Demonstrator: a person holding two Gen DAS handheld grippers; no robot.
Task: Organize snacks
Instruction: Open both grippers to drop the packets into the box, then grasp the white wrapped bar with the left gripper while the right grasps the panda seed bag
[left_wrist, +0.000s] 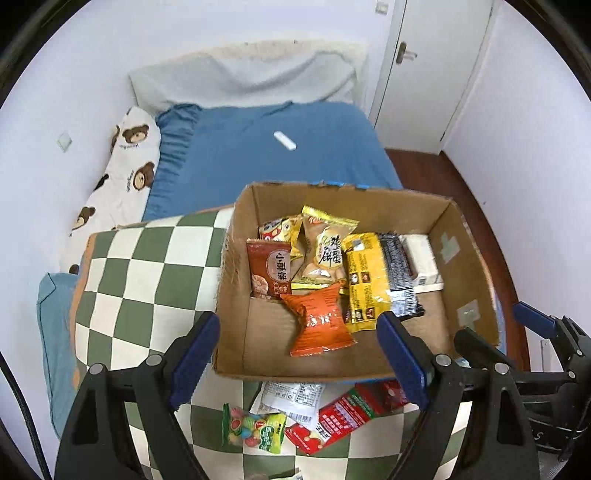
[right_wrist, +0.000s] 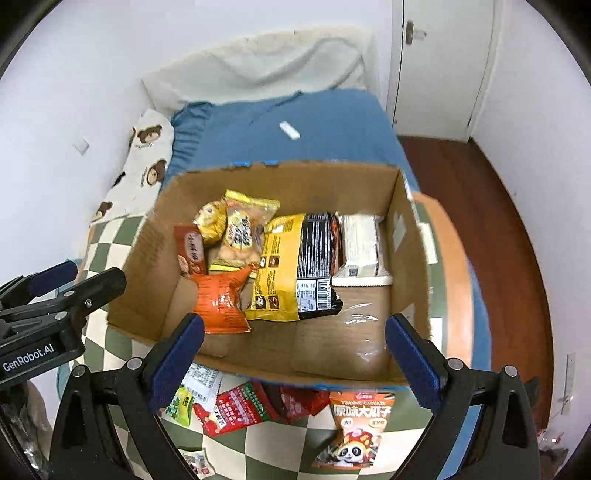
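Left gripper (left_wrist: 299, 354) up close, jaws wide and empty; right gripper (right_wrist: 293, 354) likewise, nothing held. Both hang over the near wall of the cardboard box (left_wrist: 236, 295). Seven packets show inside it, and at least four loose ones lie just this side, among them the panda seed bag (right_wrist: 354, 432): light, crinkly, slippery film, likely best pinched at a sealed edge
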